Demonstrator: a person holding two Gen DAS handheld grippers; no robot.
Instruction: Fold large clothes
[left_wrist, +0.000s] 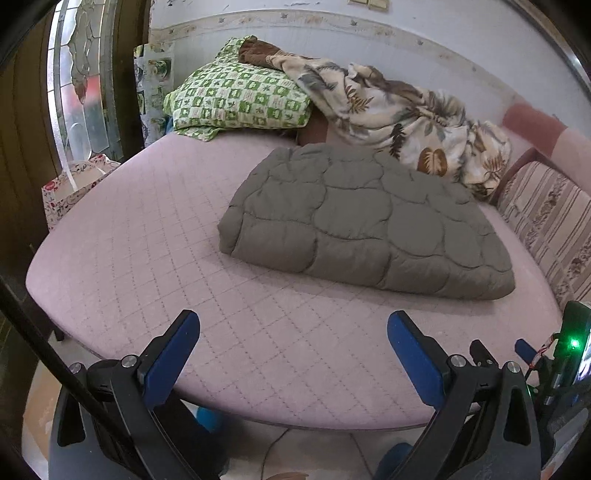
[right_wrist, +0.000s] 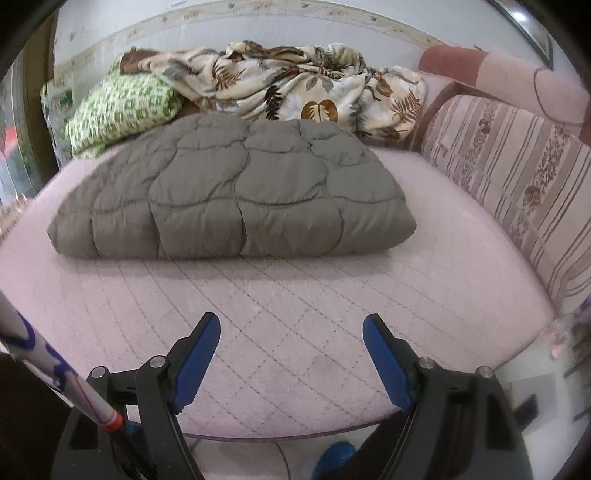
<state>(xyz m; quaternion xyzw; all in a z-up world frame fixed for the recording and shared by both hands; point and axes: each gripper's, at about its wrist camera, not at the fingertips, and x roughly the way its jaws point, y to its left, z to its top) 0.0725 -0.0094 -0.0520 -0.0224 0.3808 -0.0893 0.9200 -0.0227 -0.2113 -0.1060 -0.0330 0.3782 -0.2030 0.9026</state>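
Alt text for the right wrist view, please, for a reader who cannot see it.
A folded grey quilted coat lies on a pink quilted bed, beyond the open, empty right gripper. Behind it sit a leaf-print blanket and a green checked pillow.

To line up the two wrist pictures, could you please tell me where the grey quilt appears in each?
Left wrist: the grey quilt lies right of centre on the pink mattress.
Right wrist: the grey quilt lies left of centre, in the upper middle.
Shared landmark: the leaf-print blanket heaped just behind it.
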